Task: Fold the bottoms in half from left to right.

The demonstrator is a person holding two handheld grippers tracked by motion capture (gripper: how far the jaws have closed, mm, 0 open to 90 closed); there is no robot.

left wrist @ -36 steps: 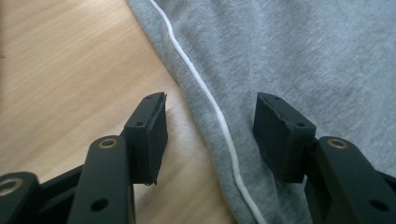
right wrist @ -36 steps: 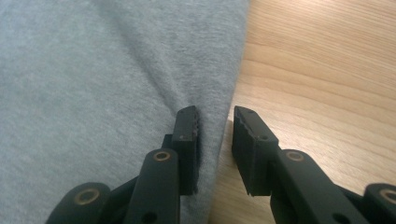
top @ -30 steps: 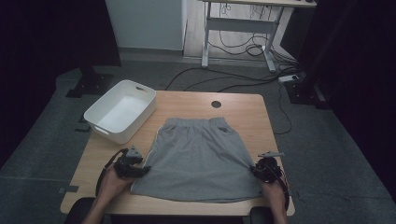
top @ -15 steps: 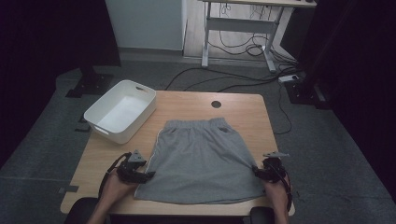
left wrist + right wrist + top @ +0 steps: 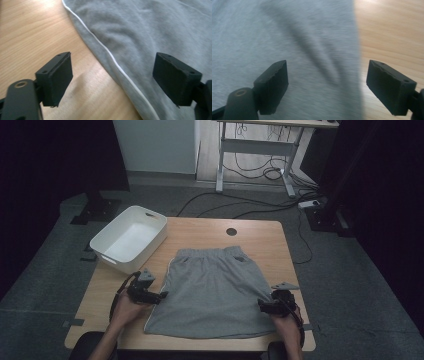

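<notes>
High view looks down on the table [image 5: 260, 235]; both gripper views sit close over its grey shorts [image 5: 212, 290]

I'm working in what looks like a lab or recording studio, not a home. Black curtains [image 5: 55, 160] close in both sides, a small wooden table [image 5: 260, 237] stands alone on grey carpet [image 5: 55, 270], cables [image 5: 260, 210] and a power strip [image 5: 311, 204] trail across the far floor, and a height-adjustable desk frame [image 5: 255, 150] stands beyond.
</notes>
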